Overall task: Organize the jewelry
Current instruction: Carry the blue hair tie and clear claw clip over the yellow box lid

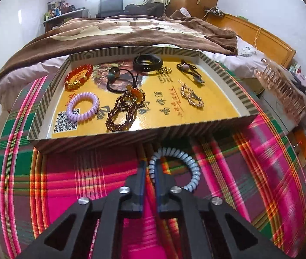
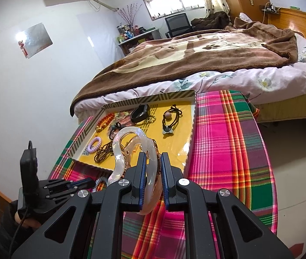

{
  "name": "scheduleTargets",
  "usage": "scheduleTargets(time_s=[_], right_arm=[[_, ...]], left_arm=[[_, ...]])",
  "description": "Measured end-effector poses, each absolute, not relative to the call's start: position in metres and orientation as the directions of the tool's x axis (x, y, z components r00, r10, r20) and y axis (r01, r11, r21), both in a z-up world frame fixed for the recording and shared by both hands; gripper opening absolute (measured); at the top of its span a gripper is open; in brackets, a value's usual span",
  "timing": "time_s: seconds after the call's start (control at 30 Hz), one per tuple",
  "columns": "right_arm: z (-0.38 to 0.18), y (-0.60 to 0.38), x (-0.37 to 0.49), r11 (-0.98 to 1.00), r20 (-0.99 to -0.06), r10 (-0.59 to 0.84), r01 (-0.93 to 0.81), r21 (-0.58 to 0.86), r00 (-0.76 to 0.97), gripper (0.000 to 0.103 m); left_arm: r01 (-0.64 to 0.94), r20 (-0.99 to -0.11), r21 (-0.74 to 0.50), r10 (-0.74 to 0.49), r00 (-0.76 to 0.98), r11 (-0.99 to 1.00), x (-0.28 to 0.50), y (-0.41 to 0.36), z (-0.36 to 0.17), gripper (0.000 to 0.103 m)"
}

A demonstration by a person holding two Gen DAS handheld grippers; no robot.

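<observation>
Down low over the plaid cloth, the left gripper (image 1: 150,168) has its jaws closed on one side of a pale blue spiral coil hair tie (image 1: 193,168), whose loop hangs out to the right just above the table (image 1: 271,172) and just in front of the tray. The right gripper (image 2: 153,161) has its jaws clamped on a clear pinkish plastic claw hair clip (image 2: 129,146), held up in the air in front of the near edge of the shallow yellow tray with striped walls (image 2: 190,133). Inside the tray lie a lilac spiral coil hair tie (image 1: 82,106), a red and gold beaded bracelet (image 1: 78,76), a dark brown beaded strand (image 1: 123,111), a black wristband (image 1: 147,61), a gold rhinestone hair clip (image 1: 191,97) and a black elastic with a pink bead (image 1: 187,67). Beyond the tray stands a bed with a brown blanket (image 1: 131,32).
</observation>
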State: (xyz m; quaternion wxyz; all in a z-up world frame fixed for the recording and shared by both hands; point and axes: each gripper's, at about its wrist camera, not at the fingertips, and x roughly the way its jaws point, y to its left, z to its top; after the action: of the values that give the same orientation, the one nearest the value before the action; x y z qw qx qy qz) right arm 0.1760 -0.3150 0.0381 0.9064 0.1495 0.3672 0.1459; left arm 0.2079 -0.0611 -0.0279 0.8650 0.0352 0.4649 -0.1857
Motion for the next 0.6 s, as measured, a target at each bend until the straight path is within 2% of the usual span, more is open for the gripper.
scheduleTargets(time_s=[0.03, 0.13, 0.27, 0.37, 0.4, 0.43, 0.47, 0.53, 0.6], right_arm=[[0.038, -0.315, 0.176, 0.912, -0.62, 0.377, -0.156, 0.38, 0.688, 0.013], [0.038, -0.315, 0.177, 0.911, -0.616, 0.38, -0.162, 0.38, 0.69, 0.013], [0.034, -0.316, 0.18, 0.91, -0.62, 0.38, -0.159, 0.383, 0.687, 0.013], [0.033, -0.315, 0.181, 0.911, -0.625, 0.378, -0.155, 0.381, 0.683, 0.013], [0.033, -0.315, 0.181, 0.911, -0.625, 0.378, -0.154, 0.383, 0.683, 0.013], [0.033, -0.315, 0.181, 0.91, -0.623, 0.38, -0.154, 0.386, 0.683, 0.013], [0.033, -0.315, 0.182, 0.909, -0.623, 0.381, -0.153, 0.388, 0.683, 0.013], [0.033, -0.314, 0.182, 0.908, -0.623, 0.382, -0.152, 0.39, 0.682, 0.013], [0.034, -0.314, 0.182, 0.906, -0.62, 0.386, -0.156, 0.393, 0.682, 0.013]], left_arm=[[0.358, -0.822, -0.13, -0.302, 0.482, 0.925, 0.21, -0.062, -0.029, 0.033], [0.36, -0.808, -0.164, -0.334, 0.485, 0.918, 0.206, -0.064, -0.026, 0.054], [0.318, -0.835, -0.096, -0.25, 0.491, 0.943, 0.213, -0.067, -0.036, 0.054], [0.307, -0.834, -0.04, -0.201, 0.515, 0.951, 0.213, -0.07, -0.035, 0.043], [0.307, -0.833, -0.006, -0.175, 0.525, 0.952, 0.214, -0.071, -0.035, 0.031], [0.319, -0.831, 0.019, -0.163, 0.532, 0.948, 0.214, -0.073, -0.035, 0.014], [0.319, -0.832, 0.024, -0.158, 0.532, 0.947, 0.215, -0.073, -0.034, 0.009], [0.329, -0.833, 0.045, -0.147, 0.534, 0.943, 0.215, -0.076, -0.033, 0.009], [0.355, -0.834, 0.014, -0.185, 0.52, 0.935, 0.212, -0.077, -0.032, 0.008]])
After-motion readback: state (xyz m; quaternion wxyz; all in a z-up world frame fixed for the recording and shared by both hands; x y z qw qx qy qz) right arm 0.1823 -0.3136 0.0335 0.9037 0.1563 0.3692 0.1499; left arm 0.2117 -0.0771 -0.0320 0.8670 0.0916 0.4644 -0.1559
